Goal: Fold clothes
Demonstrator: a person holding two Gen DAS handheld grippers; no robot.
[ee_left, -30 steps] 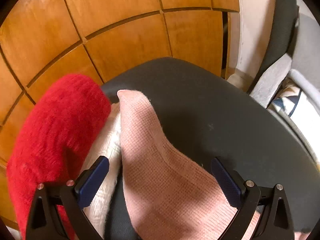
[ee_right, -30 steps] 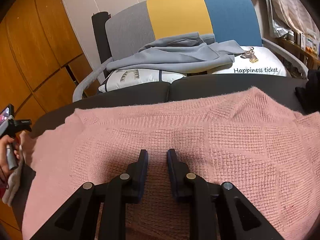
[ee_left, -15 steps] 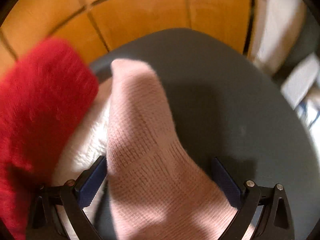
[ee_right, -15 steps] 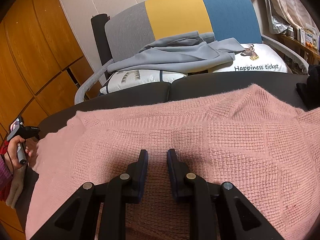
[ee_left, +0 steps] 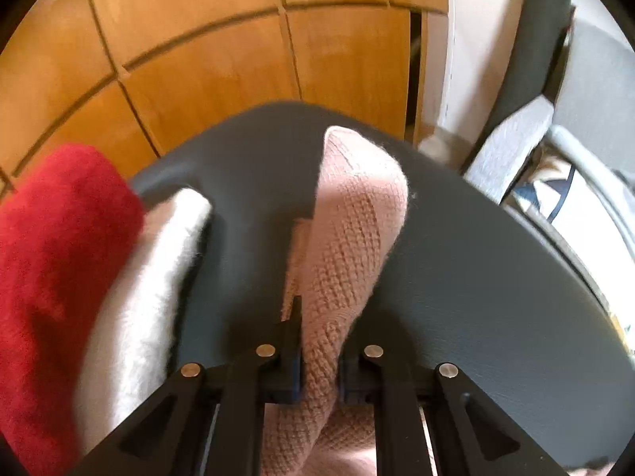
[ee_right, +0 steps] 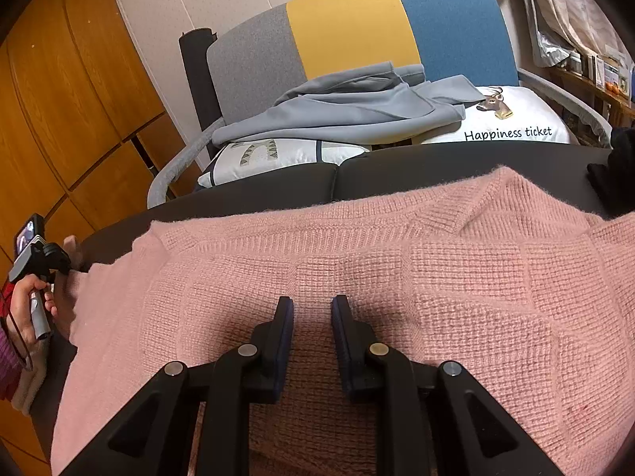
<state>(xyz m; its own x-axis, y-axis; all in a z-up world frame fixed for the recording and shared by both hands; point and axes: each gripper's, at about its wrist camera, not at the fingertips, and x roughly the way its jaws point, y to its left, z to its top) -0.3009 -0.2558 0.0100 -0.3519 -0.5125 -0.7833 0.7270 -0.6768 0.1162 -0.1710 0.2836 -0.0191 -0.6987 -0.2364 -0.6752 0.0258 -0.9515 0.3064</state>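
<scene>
Left wrist view: left gripper (ee_left: 319, 361) closed down on a sleeve of the pink waffle-knit sweater (ee_left: 349, 238), fabric bunched between the two fingers and filling the narrow gap. Sleeve running straight ahead from the gripper along its own line, cuff end farthest away, lying on the dark grey cushioned surface (ee_left: 476, 277). Off to the left, a fluffy red garment (ee_left: 59, 269) over a white fuzzy garment (ee_left: 154, 277), both apart from the pinched sleeve. Orange wooden panelling (ee_left: 198, 59) behind.

Right wrist view: right gripper (ee_right: 312, 337) low over the middle of the sweater's body (ee_right: 436, 277), fingers nearly together with a slim gap; whether any knit is caught between them, cannot tell. Sweater spread broad and flat across the dark surface, long axis running left to right, neckline edge on the far side. At the far left edge, a hand (ee_right: 31, 309) holding the other gripper's handle right at the sleeve end. Beyond the surface, a grey, yellow and blue chair (ee_right: 357, 31) carrying a crumpled grey garment (ee_right: 349, 111) and white printed pillows (ee_right: 516, 127).

Judged from this: sleeve lying out to the left of the body, already in the left gripper, so that side is the nearer one for carrying the sleeve rightward across the chest, with the right gripper placed to pin the middle. How many folds remain, not settled here.
</scene>
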